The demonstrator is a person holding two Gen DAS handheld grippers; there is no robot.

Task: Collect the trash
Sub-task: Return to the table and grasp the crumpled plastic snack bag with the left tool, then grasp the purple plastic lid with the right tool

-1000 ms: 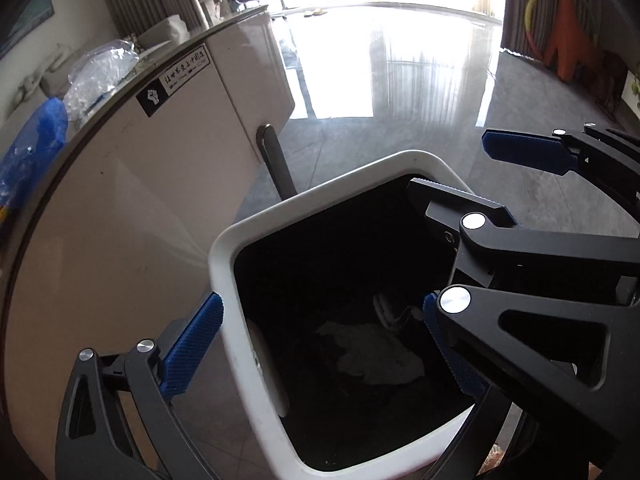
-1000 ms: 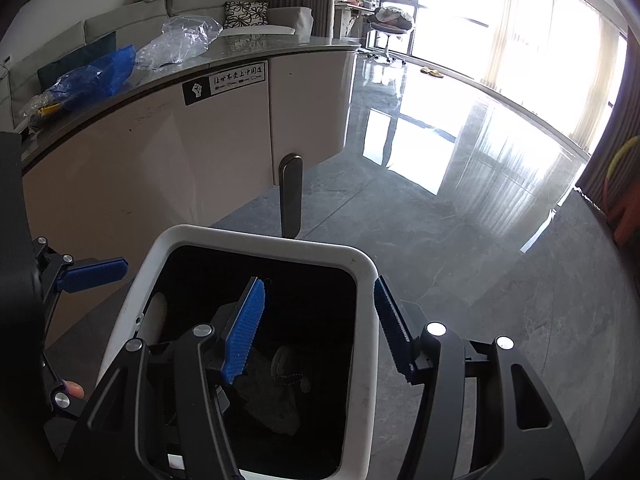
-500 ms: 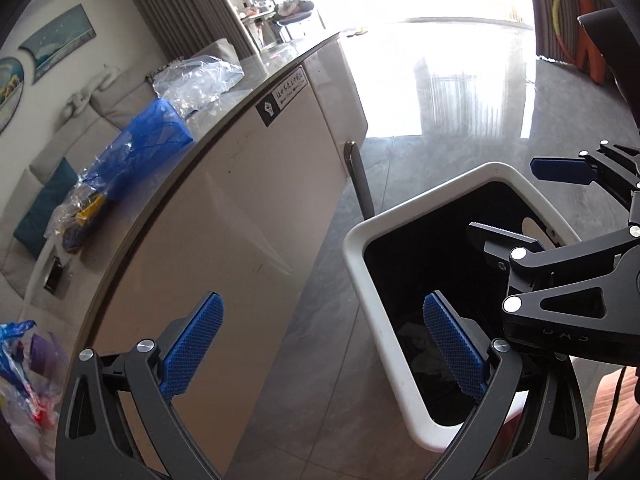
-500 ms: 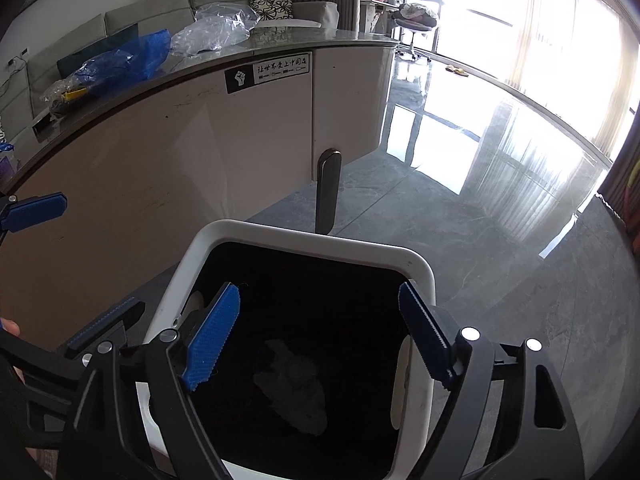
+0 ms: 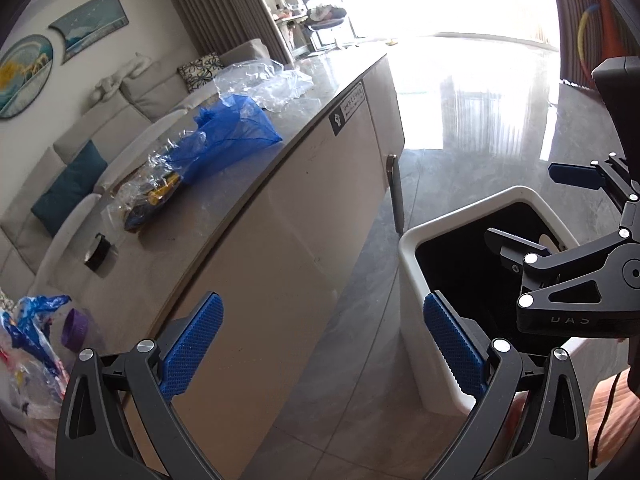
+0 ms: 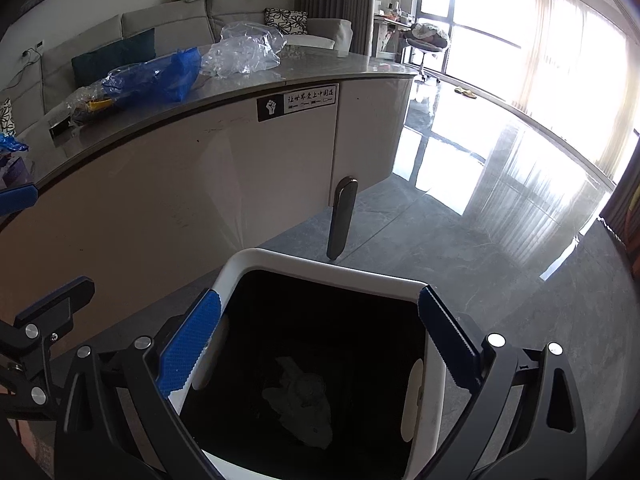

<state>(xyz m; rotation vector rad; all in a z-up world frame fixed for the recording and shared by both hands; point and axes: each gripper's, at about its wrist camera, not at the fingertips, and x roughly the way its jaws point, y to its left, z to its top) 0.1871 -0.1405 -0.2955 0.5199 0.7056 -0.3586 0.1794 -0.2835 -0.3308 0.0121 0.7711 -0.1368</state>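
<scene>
A white trash bin (image 6: 236, 272) with a black liner stands on the floor beside a curved counter (image 6: 224, 148). Crumpled white paper (image 6: 300, 400) lies at its bottom. My right gripper (image 6: 316, 344) is open and empty, held over the bin's mouth. My left gripper (image 5: 324, 344) is open and empty, left of the bin (image 5: 408, 272), facing the counter's side (image 5: 288, 240). On the counter top lie a blue plastic bag (image 5: 236, 136), a clear plastic bag (image 5: 264, 84) and a blue and clear wrapper with a purple cap (image 5: 74, 324) at the near left.
The right gripper's body (image 5: 580, 280) shows over the bin in the left wrist view. A dark upright handle (image 6: 342, 216) stands behind the bin. A small black object (image 5: 98, 254) lies on the counter. A sofa (image 6: 120, 52) is beyond. The glossy grey floor (image 6: 500, 200) stretches right.
My left gripper has swung away from the bin's mouth toward the counter, bringing the bags into view. My right gripper has risen a little above the bin. Both stay open.
</scene>
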